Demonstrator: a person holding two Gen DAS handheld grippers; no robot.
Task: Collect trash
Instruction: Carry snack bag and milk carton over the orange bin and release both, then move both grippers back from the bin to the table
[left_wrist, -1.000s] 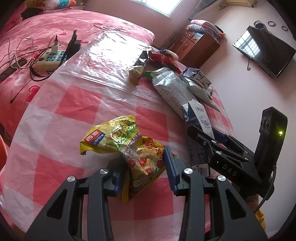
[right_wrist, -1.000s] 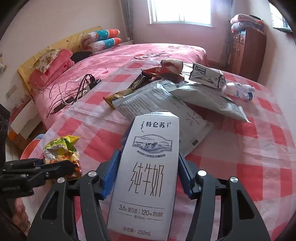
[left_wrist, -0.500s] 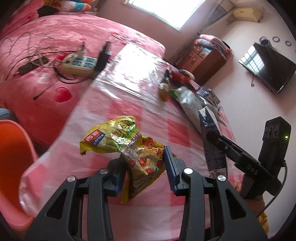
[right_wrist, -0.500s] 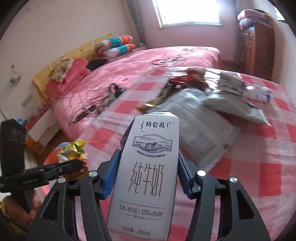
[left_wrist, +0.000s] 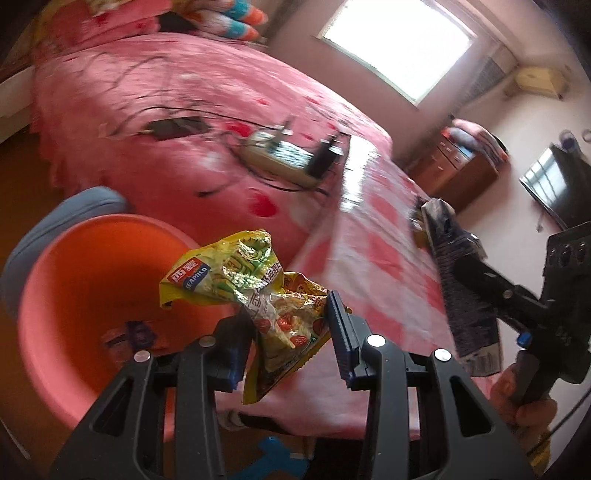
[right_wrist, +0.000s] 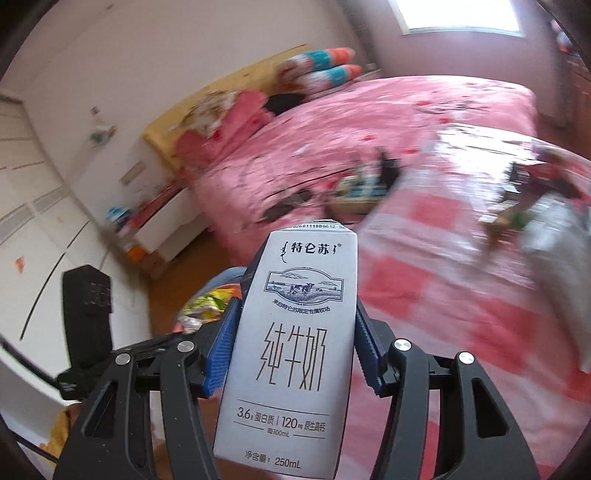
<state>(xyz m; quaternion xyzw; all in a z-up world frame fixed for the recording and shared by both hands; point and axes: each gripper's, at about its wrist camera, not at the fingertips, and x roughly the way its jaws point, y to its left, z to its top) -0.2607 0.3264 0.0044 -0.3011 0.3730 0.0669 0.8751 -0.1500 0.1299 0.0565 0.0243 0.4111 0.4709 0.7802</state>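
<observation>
Swung off the checked table (left_wrist: 373, 236) now, out past its edge and over the orange bin (left_wrist: 74, 295). Left gripper (left_wrist: 291, 332) clamped on the yellow snack wrapper (left_wrist: 255, 291) above the bin mouth, right gripper (right_wrist: 295, 332) pinching the milk carton (right_wrist: 295, 343) alongside. Looks ready for the drop!

Desk (left_wrist: 373, 236) under a pink-and-white checked cloth, right of frame; blurred wrappers (right_wrist: 517, 210) lie at its far end, type unreadable. Bed (left_wrist: 147, 92) with pink spread beyond it, carrying a power strip (left_wrist: 280, 155), a black adapter (left_wrist: 177, 127) and loose cables. Floor at near left holds an orange tub (left_wrist: 74, 295).
</observation>
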